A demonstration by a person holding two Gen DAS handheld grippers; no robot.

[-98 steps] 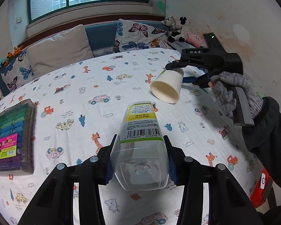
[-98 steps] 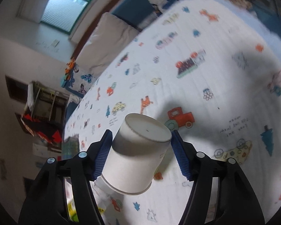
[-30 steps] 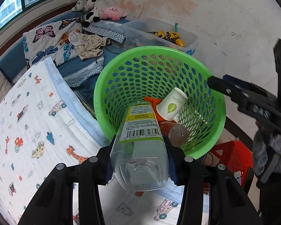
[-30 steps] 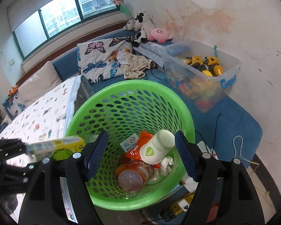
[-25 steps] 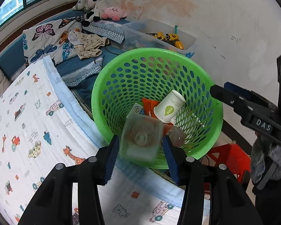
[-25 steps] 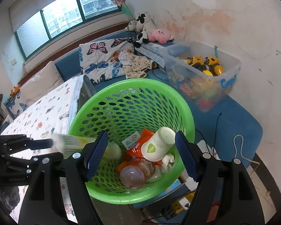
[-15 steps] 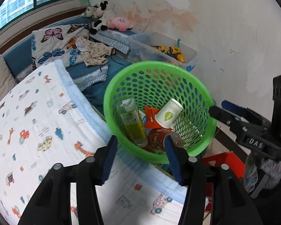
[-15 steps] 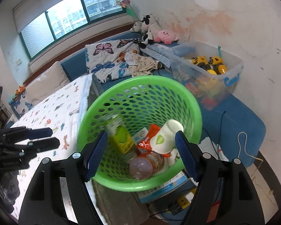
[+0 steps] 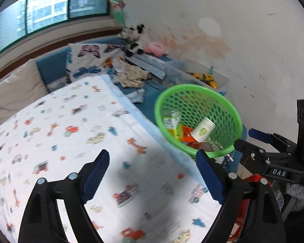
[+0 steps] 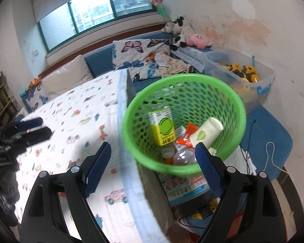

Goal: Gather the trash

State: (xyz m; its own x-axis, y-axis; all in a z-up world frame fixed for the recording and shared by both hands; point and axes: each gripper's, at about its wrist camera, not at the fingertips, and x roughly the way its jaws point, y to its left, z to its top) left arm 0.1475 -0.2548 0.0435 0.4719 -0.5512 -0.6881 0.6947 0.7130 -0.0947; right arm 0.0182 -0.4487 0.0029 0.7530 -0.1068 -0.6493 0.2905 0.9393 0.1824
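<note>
A green mesh basket (image 9: 236, 119) (image 10: 236, 105) stands beside the bed's edge. Inside it lie a yellow-green labelled bottle (image 10: 163, 128) (image 9: 171, 122), a white paper cup (image 10: 206, 132) (image 9: 202, 130), an orange wrapper (image 10: 185, 136) and a clear bottle (image 10: 182, 158). My left gripper (image 9: 152, 174) hangs over the patterned sheet, left of the basket, jaws opening with nothing between them. My right gripper (image 10: 153, 165) hovers above the basket's near rim, jaws also opening and empty. Each gripper shows in the other's view: the right gripper (image 9: 273, 151), the left gripper (image 10: 20, 133).
The bed carries a white sheet (image 9: 71, 133) printed with cars and giraffes. Behind are butterfly pillows (image 10: 139, 54), plush toys (image 10: 184, 34) and a clear toy bin (image 10: 243, 70). A blue mat (image 10: 269, 133) with cords lies by the wall; a red stool (image 9: 251, 184) stands below.
The left gripper let go of the labelled bottle, which dropped into the basket. Both grippers pulled back from the basket toward the bed and their jaws spread wider.
</note>
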